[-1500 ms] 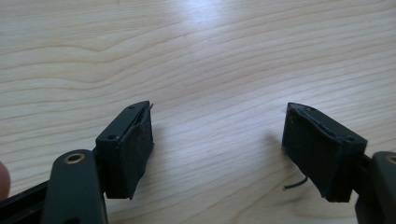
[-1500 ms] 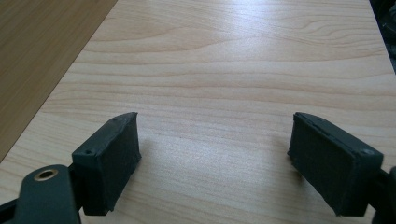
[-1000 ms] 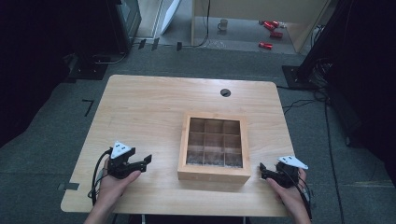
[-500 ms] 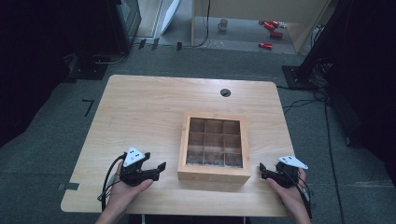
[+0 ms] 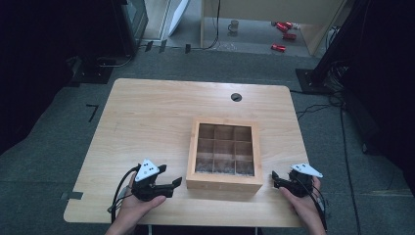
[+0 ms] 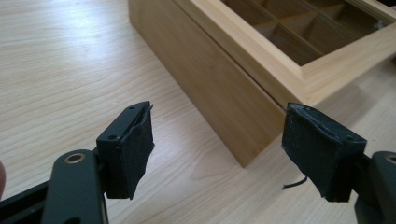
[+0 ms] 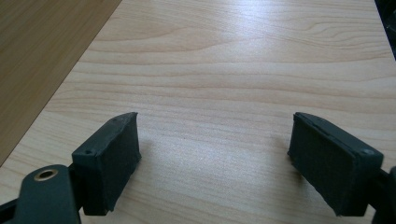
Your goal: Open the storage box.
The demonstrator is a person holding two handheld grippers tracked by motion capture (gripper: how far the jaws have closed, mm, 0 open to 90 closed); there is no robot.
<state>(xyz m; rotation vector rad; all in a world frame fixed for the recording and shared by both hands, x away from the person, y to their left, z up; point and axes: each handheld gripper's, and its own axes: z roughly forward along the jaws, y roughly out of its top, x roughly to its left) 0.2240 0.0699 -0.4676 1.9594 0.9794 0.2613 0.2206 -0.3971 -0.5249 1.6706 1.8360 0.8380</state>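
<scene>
A shallow wooden box [image 5: 224, 152] with a grid of compartments and a glazed lid sits on the light wooden table [image 5: 161, 117], near its front edge. My left gripper [image 5: 177, 183] lies just left of the box's front left corner, jaws wide open and pointing at it. In the left gripper view that box [image 6: 261, 60] corner stands between the open pads [image 6: 133, 147] a little ahead, untouched. My right gripper [image 5: 275, 178] rests to the right of the box, open, with bare table between its pads [image 7: 112, 158]; the box's side wall [image 7: 42, 51] runs along the left.
A round cable hole [image 5: 236, 97] is in the table's far edge. Beyond the table are a mug [image 5: 234, 25] and red cans [image 5: 284, 34] on the floor, plus cables and dark stands at both sides. Each gripper is held by a hand at the near edge.
My left gripper has slid right along the front of the table, closing in on the box's front left corner. The right gripper has stayed put.
</scene>
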